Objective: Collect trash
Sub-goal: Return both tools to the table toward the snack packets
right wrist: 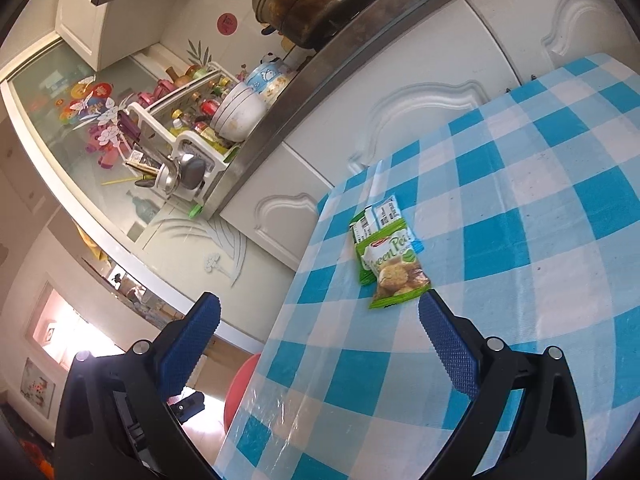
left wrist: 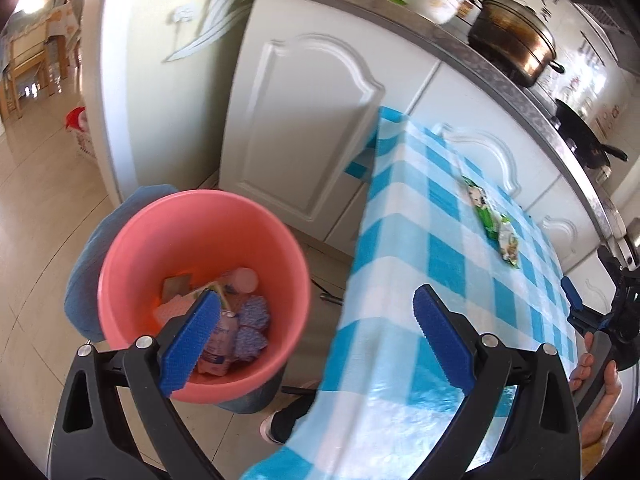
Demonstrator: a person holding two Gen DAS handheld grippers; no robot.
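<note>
A pink bucket (left wrist: 132, 240) stands on the floor left of the table and holds a plastic bottle, crumpled wrappers and other trash. My left gripper (left wrist: 316, 328) is open and empty, over the bucket's right rim and the table's left edge. Two green snack wrappers (left wrist: 494, 222) lie on the blue checked tablecloth (left wrist: 420, 240); in the right wrist view the wrappers (right wrist: 390, 258) lie just ahead of my right gripper (right wrist: 320, 324), which is open and empty above the tablecloth's (right wrist: 540, 240) left edge. The right gripper also shows at the left wrist view's right edge (left wrist: 588, 312).
White kitchen cabinets (left wrist: 304, 120) stand behind the table, with a brass pot (left wrist: 516, 38) and a black pan (left wrist: 580, 136) on the counter. A dish rack (right wrist: 192, 132) sits on the counter. A shoe (left wrist: 280, 424) is on the floor by the bucket.
</note>
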